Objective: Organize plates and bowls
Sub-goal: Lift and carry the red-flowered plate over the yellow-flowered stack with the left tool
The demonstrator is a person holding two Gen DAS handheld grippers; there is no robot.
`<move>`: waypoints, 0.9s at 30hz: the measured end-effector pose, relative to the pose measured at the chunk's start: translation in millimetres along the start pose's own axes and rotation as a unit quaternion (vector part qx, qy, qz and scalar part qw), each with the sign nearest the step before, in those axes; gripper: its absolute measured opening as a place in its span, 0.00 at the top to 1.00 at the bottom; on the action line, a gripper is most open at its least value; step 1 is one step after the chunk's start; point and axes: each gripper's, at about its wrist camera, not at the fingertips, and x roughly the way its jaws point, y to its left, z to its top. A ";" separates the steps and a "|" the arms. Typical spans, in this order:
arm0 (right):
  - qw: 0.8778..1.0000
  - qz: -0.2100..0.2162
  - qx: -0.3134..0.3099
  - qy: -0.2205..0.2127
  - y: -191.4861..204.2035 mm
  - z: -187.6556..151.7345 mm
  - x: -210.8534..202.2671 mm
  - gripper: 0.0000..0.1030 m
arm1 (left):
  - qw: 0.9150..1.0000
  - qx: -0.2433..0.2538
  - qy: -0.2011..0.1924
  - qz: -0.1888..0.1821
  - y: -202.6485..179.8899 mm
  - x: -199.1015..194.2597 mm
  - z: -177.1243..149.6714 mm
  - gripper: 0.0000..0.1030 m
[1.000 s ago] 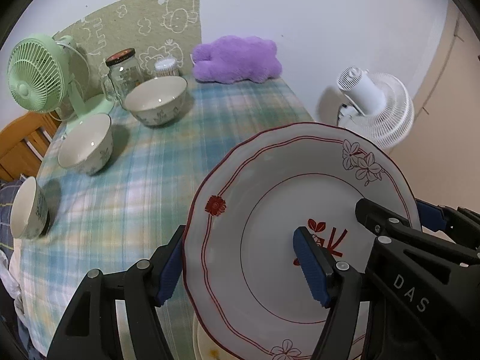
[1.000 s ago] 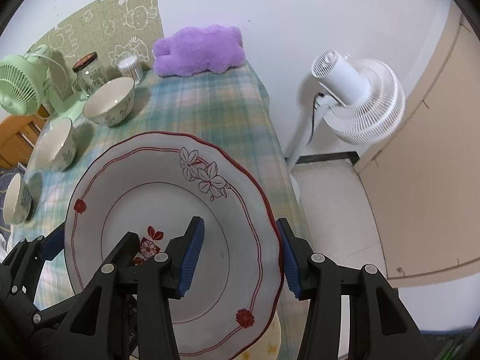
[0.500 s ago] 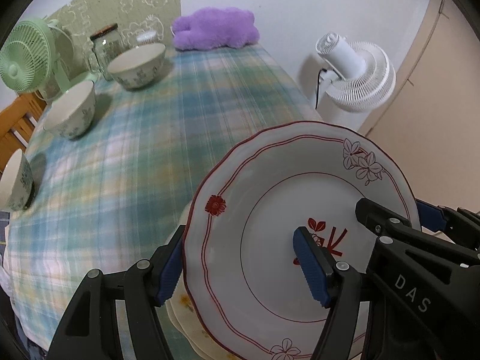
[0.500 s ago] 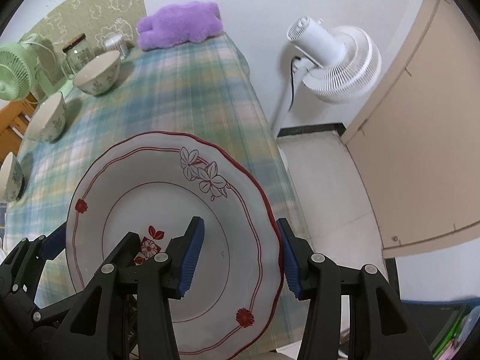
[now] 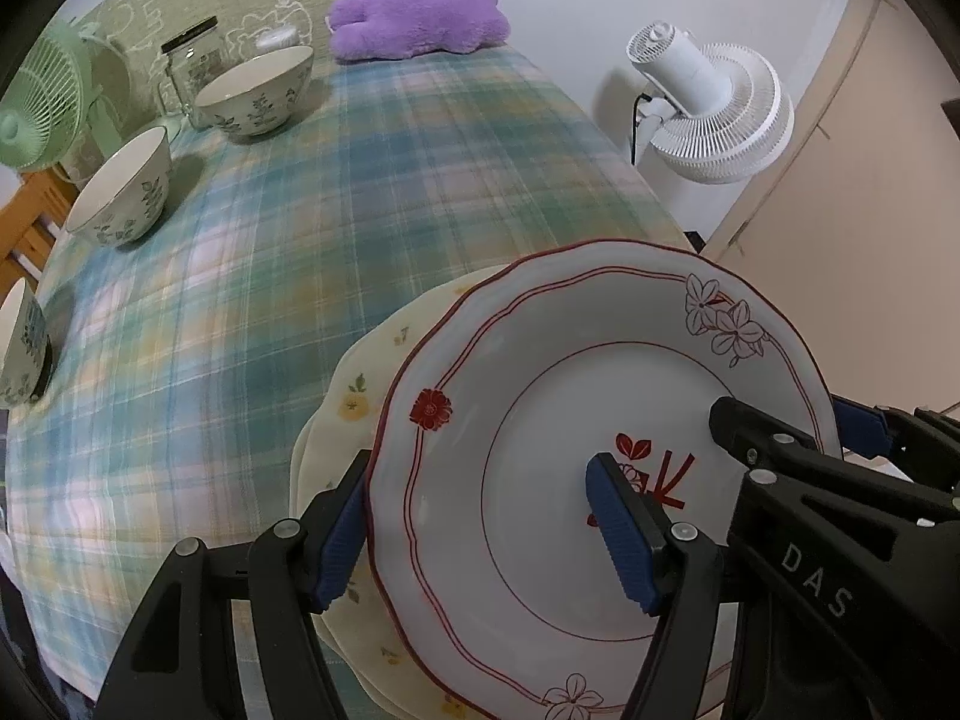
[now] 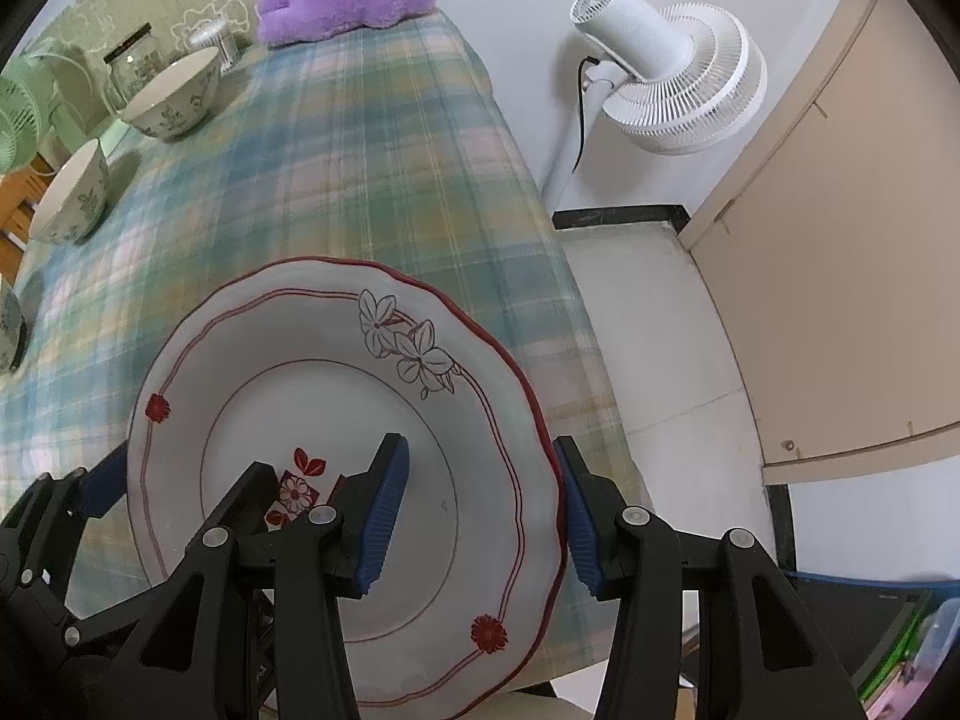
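Left-wrist view: the left tongs [image 5: 480, 525] pinch the near-left rim of a white scalloped ceramic plate with red lines and flower motifs [image 5: 540, 420], one blue pad beneath the rim, one on its face. The right tongs [image 6: 480, 510] pinch the opposite rim of the same plate. The plate hangs tilted between both tongs, directly over a cream plate with small yellow flowers [image 5: 354, 384] that lies under the left tongs on the green-and-blue plaid table [image 5: 300, 210].

Done well, the step means levelling the plate, centring it over the cream one, and letting go on both sides together only once it rests.

Whether the plates already touch cannot be told. Three cream floral bowls [image 5: 255, 93] stand well beyond the tongs, the nearest cut off by the frame.
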 end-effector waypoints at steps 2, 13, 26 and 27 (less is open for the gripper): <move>1.000 0.004 0.003 0.005 -1.8 -0.7 3.2 0.49 | 1.000 0.004 0.005 0.002 -1.6 2.3 0.0 0.31; 0.999 0.033 0.006 0.014 -9.1 0.2 4.8 0.50 | 1.000 0.003 0.005 0.006 -2.6 3.9 1.0 0.31; 0.999 0.047 0.000 0.006 -16.8 -3.6 -6.1 0.70 | 1.000 -0.005 0.004 0.019 2.1 -0.6 2.5 0.34; 0.999 0.051 -0.001 0.008 -15.8 -3.1 -6.4 0.70 | 1.000 -0.008 0.004 0.021 4.3 -2.0 2.5 0.34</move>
